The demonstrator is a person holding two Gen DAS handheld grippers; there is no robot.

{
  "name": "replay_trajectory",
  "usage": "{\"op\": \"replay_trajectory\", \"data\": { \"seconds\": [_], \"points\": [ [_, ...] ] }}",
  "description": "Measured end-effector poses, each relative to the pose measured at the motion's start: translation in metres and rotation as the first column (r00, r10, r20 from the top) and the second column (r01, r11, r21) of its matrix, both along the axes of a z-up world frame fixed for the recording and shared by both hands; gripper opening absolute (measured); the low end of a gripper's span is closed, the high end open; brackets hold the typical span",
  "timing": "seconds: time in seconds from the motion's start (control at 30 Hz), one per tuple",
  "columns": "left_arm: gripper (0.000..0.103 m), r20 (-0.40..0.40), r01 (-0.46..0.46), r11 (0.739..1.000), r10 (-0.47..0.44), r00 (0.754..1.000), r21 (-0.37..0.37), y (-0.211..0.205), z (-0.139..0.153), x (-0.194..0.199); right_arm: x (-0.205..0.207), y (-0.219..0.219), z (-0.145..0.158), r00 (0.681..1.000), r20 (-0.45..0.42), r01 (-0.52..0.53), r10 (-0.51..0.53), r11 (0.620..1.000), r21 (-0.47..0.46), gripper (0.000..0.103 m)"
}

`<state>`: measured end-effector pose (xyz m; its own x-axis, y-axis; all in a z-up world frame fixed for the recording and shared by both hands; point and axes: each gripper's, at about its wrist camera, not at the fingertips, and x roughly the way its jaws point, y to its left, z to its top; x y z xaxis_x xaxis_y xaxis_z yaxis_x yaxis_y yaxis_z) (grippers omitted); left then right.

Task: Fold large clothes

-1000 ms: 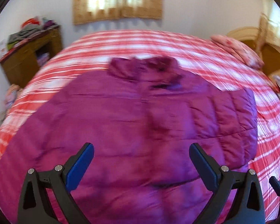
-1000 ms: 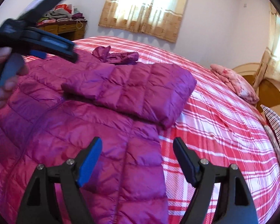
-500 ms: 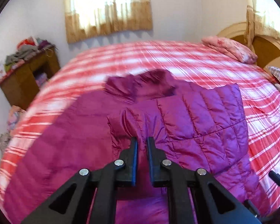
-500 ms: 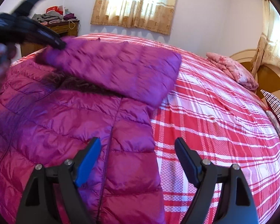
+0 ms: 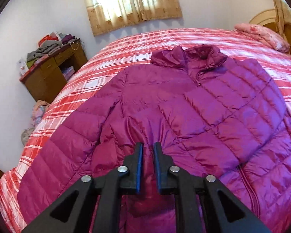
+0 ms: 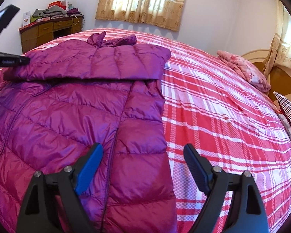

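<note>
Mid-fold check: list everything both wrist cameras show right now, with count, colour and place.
jacket: one, magenta quilted, spread on the bed, one sleeve folded across its chest
bed cover: one, red and white plaid
pillow: one, pink floral, by the headboard
desk: one, brown wood, clothes piled on top
curtains: beige, on the far window
left gripper: black, blue pads, shut on the sleeve's end
right gripper: black, open above the jacket's edge

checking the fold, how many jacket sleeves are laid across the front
1: the right-side sleeve lies folded across the jacket's chest, its cuff in the left gripper. The other sleeve lies spread on the bed.
</note>
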<state>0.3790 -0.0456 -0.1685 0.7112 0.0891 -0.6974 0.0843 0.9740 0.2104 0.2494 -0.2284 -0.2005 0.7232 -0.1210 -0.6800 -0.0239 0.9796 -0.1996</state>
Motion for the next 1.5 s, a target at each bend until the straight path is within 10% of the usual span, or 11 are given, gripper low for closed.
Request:
{"op": "replay_trajectory", "data": {
  "seconds": [0.2,0.33,0.6,0.83,1.33,1.5],
  "points": [
    [0.084,0.162,-0.081,0.996,0.075,0.984,0.027,0.011,0.031,-0.015,-0.004,-0.020,0.022,0.998,-0.043,-0.050,0.056,0.991,0.121,0.070],
    [0.086,0.248,-0.093,0.996,0.094,0.964,-0.014,0.024,0.055,-0.018,0.000,-0.040,0.058,0.999,-0.001,-0.048,0.049,0.988,0.150,0.060],
    [0.086,0.135,-0.145,0.985,0.157,0.978,-0.090,-0.006,0.043,0.030,0.117,-0.077,0.082,0.996,0.035,0.074,-0.084,0.971,0.227,0.043],
    [0.086,0.072,-0.225,0.974,0.222,0.972,0.030,-0.009,-0.007,0.058,0.187,-0.055,0.055,0.998,0.036,0.039,-0.050,0.965,0.260,0.043],
    [0.088,-0.009,-0.211,0.977,0.211,0.977,0.019,-0.003,-0.042,0.063,0.200,-0.051,0.000,0.995,-0.100,0.023,0.004,0.962,0.273,0.043],
    [0.088,0.040,-0.202,0.972,0.208,0.977,-0.122,0.014,-0.003,0.041,0.187,-0.049,0.028,0.998,-0.060,0.020,-0.007,0.975,0.220,0.050]
  ]
}}
